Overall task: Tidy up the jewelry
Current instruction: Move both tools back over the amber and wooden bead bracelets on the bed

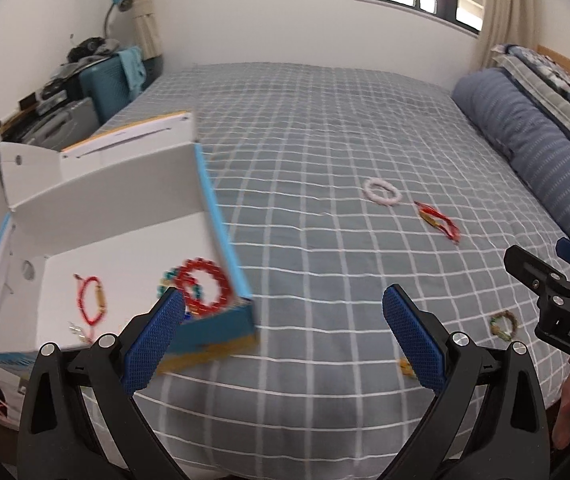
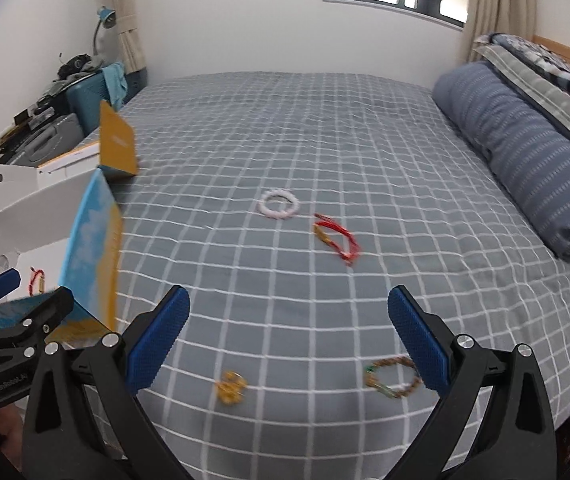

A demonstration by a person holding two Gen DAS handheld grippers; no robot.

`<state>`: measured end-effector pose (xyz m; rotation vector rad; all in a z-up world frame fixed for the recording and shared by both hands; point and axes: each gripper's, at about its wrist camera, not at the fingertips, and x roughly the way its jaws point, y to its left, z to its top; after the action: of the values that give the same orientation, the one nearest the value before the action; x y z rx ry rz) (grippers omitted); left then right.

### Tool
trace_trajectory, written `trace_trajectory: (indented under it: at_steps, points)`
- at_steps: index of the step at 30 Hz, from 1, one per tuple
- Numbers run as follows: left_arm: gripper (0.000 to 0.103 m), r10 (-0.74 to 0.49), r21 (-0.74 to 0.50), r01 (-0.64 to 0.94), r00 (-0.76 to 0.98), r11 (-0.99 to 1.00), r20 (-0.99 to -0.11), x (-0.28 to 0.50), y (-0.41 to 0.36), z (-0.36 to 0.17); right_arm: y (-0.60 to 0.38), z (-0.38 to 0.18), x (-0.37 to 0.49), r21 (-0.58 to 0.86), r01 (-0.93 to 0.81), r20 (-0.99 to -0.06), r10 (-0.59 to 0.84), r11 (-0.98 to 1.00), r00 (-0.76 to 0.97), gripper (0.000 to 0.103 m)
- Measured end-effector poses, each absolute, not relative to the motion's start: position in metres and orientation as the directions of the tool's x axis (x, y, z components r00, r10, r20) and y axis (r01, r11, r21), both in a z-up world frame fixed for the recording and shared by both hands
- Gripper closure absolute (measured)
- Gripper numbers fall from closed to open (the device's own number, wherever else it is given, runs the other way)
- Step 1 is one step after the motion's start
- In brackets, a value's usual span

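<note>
An open white and blue cardboard box stands on the left of the bed. Inside it lie a red bead bracelet, a teal bead bracelet and a red cord bracelet. On the bedspread lie a pink-white bead bracelet, a red cord bracelet, a brown bead bracelet and a small gold piece. My left gripper is open just right of the box. My right gripper is open above the gold piece and the brown bracelet.
A grey checked bedspread covers the bed. A rolled blue striped duvet and pillows lie along the right. Cluttered cases and a lamp stand at the far left. The right gripper shows at the left wrist view's right edge.
</note>
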<state>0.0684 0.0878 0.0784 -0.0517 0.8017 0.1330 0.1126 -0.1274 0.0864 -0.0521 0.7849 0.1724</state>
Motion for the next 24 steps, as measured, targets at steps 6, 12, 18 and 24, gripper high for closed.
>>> trace_trajectory:
  at_steps: [6,12,18,24]
  points:
    - [0.006,0.059,0.007,-0.08,0.668,0.997,-0.742,0.07,0.052,0.058,-0.16,0.074,0.105,0.021,-0.155,-0.732,0.121,0.988,0.671,0.008]
    - [0.006,0.031,-0.007,-0.057,0.629,0.998,-0.777,0.073,0.029,0.025,-0.184,0.053,0.104,0.025,-0.132,-0.764,0.104,0.991,0.636,0.01]
    - [0.006,0.017,-0.01,-0.043,0.601,0.999,-0.799,0.075,0.013,0.003,-0.202,0.029,0.107,0.035,-0.118,-0.787,0.1,0.992,0.608,0.01]
    - [0.006,0.007,0.004,-0.007,0.59,1.0,-0.808,0.079,-0.006,-0.019,-0.217,-0.003,0.116,0.039,-0.09,-0.817,0.083,0.995,0.571,0.011]
